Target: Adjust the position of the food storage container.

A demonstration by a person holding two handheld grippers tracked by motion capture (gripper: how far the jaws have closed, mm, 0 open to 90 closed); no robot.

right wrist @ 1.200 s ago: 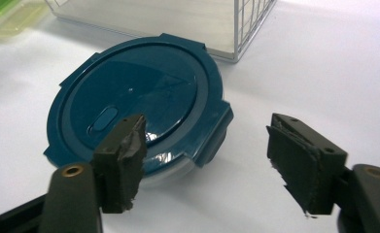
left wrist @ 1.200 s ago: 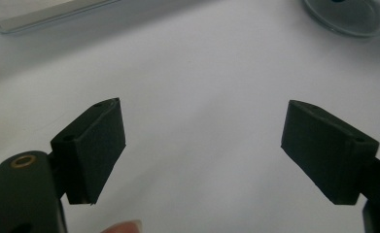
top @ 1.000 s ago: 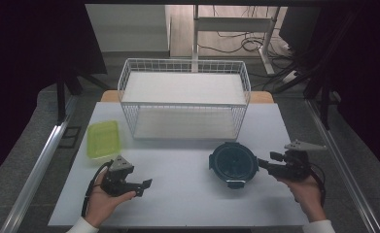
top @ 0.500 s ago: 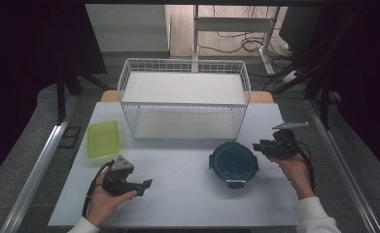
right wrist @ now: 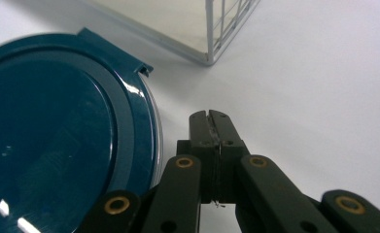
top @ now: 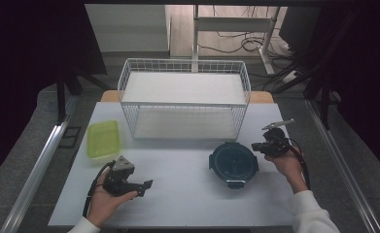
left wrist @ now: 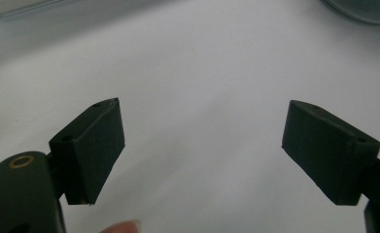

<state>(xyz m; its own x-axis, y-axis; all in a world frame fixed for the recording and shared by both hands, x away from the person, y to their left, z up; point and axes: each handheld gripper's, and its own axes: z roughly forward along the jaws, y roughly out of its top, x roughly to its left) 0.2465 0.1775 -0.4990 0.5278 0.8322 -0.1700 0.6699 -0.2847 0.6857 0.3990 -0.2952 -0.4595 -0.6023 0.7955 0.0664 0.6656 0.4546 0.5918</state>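
On the white table (top: 178, 194), the right gripper (top: 256, 146) sits just beside the right rim of the round dark-teal lidded container (top: 233, 161), its jaws having just closed. The left gripper (top: 146, 184) rests near the front-left corner (yellow-green tray (top: 103, 139) behind it), and a white wire basket (top: 185, 99) stands at the back edge.

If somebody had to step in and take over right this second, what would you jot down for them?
Left hand-held gripper: jaws open, nothing between them, resting low over the white table near the front left.
Right hand-held gripper: jaws have just closed and are shut on nothing, sitting beside the right edge of the round blue lidded container; whether it touches the rim is hard to tell.
Other things: a white wire basket at the back and a yellow-green tray at the left.
Done: nothing has been picked up.
Left: probably dealing with the blue container, perhaps its lid clips or moving it.
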